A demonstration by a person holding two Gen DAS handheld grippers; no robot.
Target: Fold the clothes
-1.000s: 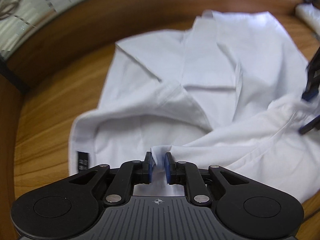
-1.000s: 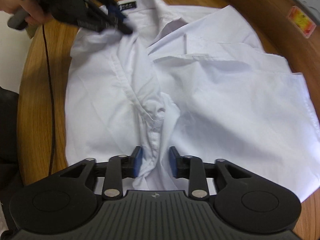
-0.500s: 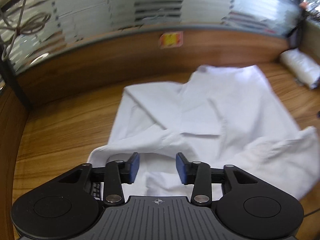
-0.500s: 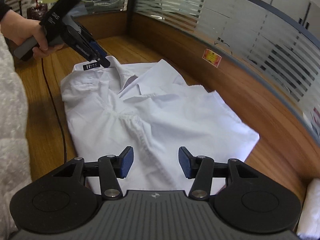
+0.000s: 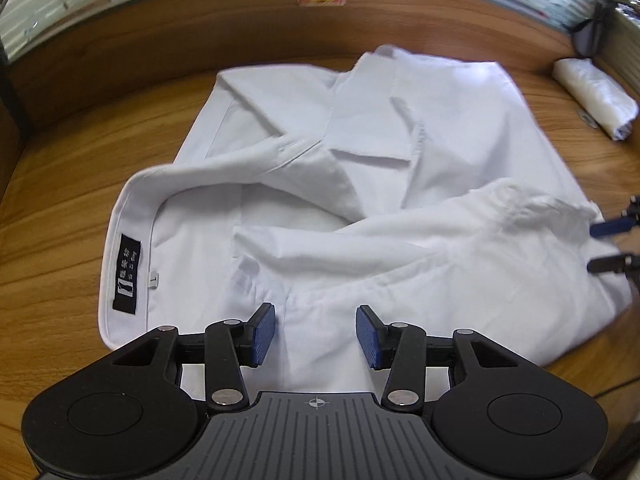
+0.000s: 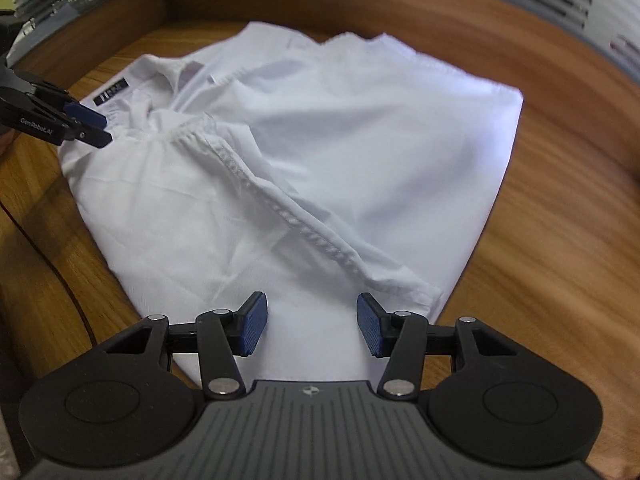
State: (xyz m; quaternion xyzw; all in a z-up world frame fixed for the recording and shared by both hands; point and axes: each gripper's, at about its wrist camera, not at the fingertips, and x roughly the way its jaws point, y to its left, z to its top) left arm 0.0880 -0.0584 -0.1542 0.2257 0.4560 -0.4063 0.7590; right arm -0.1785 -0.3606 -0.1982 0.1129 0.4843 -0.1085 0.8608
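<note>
Wooden tabletop [image 5: 60, 208] carries the half-folded shirt [image 5: 400, 152]; both my jaws gape empty, regrip its edges next.

Left wrist looks from collar end, right wrist from probably hem end; both close, sharing shirt [image 5: 400, 184] [image 6: 320, 152].

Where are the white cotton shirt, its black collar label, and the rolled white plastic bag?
white cotton shirt [image 5: 460, 132]: left wrist view, on the flat back panel.
black collar label [image 5: 127, 274]: left wrist view, label's middle.
rolled white plastic bag [image 5: 594, 94]: left wrist view, middle of the roll.
</note>
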